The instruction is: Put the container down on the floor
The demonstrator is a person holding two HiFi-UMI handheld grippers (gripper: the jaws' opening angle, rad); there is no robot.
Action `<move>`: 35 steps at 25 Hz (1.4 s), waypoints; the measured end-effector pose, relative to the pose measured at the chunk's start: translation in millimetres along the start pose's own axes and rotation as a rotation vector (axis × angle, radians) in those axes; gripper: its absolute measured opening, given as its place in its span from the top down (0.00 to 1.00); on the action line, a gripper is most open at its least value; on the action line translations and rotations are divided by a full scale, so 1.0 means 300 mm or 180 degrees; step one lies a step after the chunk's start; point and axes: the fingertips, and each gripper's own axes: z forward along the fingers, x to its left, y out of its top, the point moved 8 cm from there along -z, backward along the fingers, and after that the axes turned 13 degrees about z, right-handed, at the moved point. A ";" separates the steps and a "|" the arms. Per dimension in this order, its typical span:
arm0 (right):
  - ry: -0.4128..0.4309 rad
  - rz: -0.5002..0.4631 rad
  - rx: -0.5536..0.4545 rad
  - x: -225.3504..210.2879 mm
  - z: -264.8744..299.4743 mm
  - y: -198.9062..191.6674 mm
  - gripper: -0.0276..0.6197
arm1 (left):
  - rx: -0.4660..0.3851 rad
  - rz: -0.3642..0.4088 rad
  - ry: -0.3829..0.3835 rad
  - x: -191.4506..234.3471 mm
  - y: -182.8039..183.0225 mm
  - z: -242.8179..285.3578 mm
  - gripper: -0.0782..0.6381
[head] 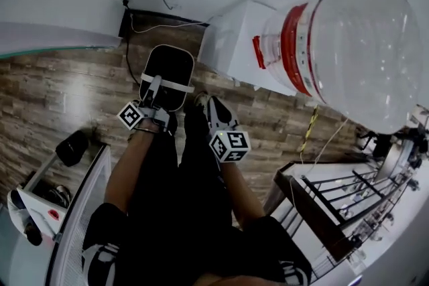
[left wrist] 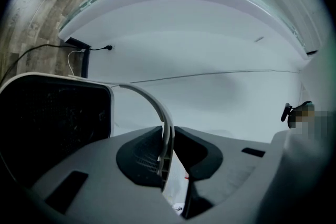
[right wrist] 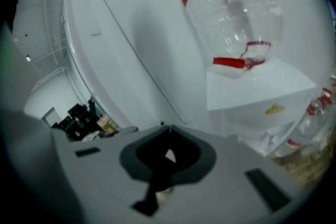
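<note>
The container is a black bin with a white rim and a thin white bail handle. It is below me, over the wood floor, and I cannot tell whether its base touches. My left gripper is shut on the handle. In the left gripper view the white handle arcs down into the closed left gripper, with the black bin at left. My right gripper hovers just right of the bin. In its own view, the right gripper is shut on nothing.
A large clear water bottle with a red band sits upside down on a white dispenser at the right. A black box with cables stands by the wall. A wire rack is at lower right, a white cabinet at lower left.
</note>
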 end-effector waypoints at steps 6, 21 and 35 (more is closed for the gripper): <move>-0.0024 0.0021 0.0101 -0.105 0.134 -0.021 0.91 | -0.0212 -0.0045 0.0048 0.214 -0.038 0.135 0.77; -0.0161 0.0259 0.0305 -0.351 0.391 -0.222 0.91 | -0.0302 -0.0225 0.0007 0.705 -0.171 0.383 0.77; -0.0208 0.0255 0.0398 -0.430 0.477 -0.302 0.91 | -0.0346 -0.0294 0.0062 0.952 -0.216 0.580 0.76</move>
